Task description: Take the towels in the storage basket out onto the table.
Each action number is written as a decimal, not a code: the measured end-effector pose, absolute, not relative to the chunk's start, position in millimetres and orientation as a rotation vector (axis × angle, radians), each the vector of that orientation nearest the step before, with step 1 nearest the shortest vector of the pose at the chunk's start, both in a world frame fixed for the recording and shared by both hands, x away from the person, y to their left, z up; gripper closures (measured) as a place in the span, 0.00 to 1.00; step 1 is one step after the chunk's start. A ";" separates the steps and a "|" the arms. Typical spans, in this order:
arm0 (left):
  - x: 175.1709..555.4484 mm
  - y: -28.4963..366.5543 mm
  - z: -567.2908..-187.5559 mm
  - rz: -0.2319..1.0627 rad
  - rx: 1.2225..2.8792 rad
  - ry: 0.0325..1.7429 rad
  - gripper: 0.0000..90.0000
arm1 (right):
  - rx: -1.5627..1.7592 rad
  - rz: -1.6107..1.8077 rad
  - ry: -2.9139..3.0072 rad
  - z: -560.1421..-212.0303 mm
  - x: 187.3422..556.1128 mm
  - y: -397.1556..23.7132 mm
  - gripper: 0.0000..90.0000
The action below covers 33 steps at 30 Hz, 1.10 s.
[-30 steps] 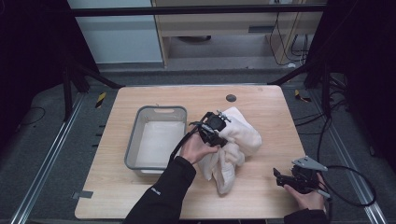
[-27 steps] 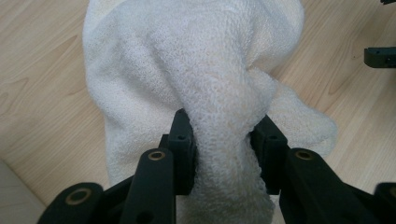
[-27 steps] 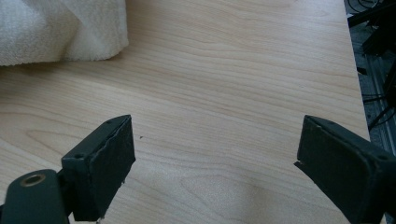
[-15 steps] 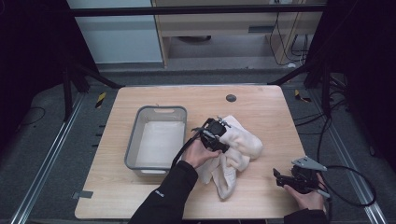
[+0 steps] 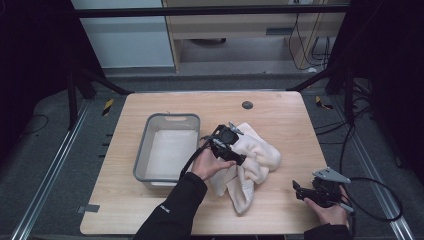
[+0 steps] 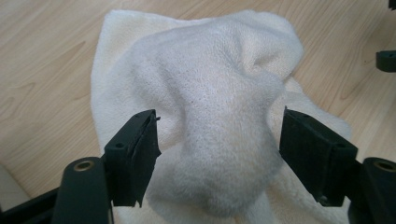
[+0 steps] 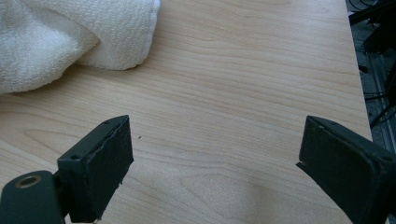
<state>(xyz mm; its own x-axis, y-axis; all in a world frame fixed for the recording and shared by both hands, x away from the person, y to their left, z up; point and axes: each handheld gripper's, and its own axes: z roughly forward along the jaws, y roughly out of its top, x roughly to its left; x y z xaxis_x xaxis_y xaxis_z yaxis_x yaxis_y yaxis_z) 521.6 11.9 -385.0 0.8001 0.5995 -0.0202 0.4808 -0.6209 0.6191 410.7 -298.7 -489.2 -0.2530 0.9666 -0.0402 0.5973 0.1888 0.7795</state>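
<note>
No readable text, labels, brands, numbers or signs anywhere in these views

Your left gripper (image 5: 227,142) — black body, black cable looping back along forearm, small grey plate on top. Left gripper view: two black rectangular pads (image 6: 135,156) with rough worn edges, round brass-look eyelet in each jaw arm. Your right gripper (image 5: 300,190) — black, grey three-cornered plate on top, long black cable trailing off in loop. Your left sleeve (image 5: 172,212) dark, long, small pale mark near cuff. Right sleeve dark too.
</note>
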 end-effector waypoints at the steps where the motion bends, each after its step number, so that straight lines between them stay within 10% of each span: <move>1: 520.8 14.3 -381.2 0.246 2.356 0.787 0.29 | 1.458 0.888 1.928 -489.0 410.7 -298.9 0.10; 33: 481.6 129.8 -335.6 0.388 2.167 0.851 0.29 | 1.469 0.903 1.919 -488.6 410.5 -298.8 0.10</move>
